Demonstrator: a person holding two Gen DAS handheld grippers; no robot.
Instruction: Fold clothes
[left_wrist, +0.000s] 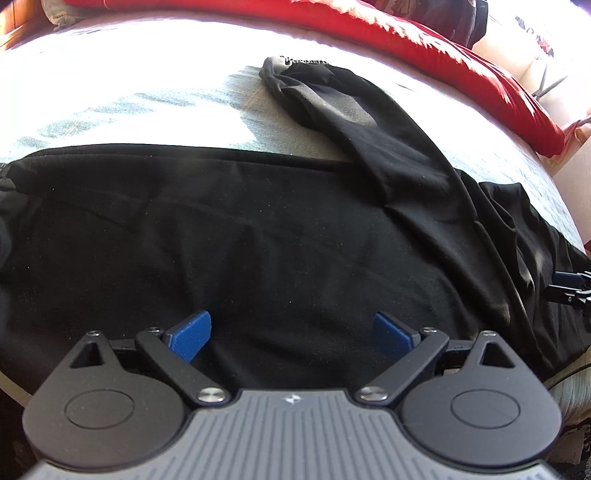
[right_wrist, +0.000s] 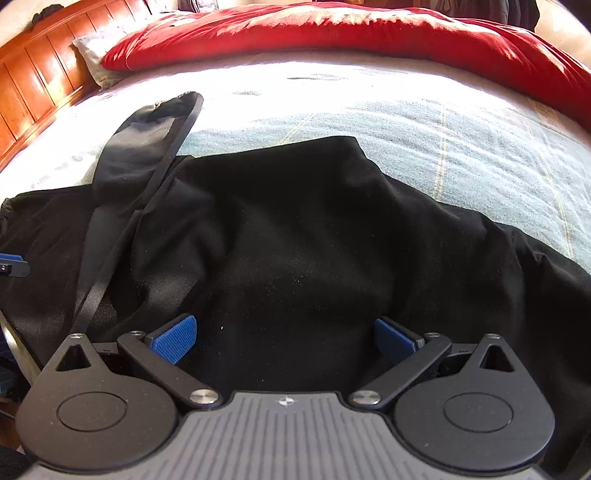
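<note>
A black garment (left_wrist: 229, 236) lies spread flat across the pale bedsheet (left_wrist: 110, 96). One long sleeve (left_wrist: 347, 110) runs away from its body toward the far side. My left gripper (left_wrist: 291, 334) hovers over the near edge of the garment, jaws wide apart, nothing between the blue pads (left_wrist: 192, 334). The same garment (right_wrist: 295, 251) fills the right wrist view, its sleeve (right_wrist: 144, 147) stretching up to the left. My right gripper (right_wrist: 286, 338) is open above the cloth, empty. Each gripper shows in the other's view: the right gripper (left_wrist: 570, 288) at the right edge, the left gripper (right_wrist: 13, 266) at the left edge.
A red blanket (right_wrist: 332, 33) is bunched along the far side of the bed. A wooden headboard (right_wrist: 40, 77) and a pillow (right_wrist: 92, 55) stand at the far left. Bare sunlit sheet (right_wrist: 424, 110) lies beyond the garment.
</note>
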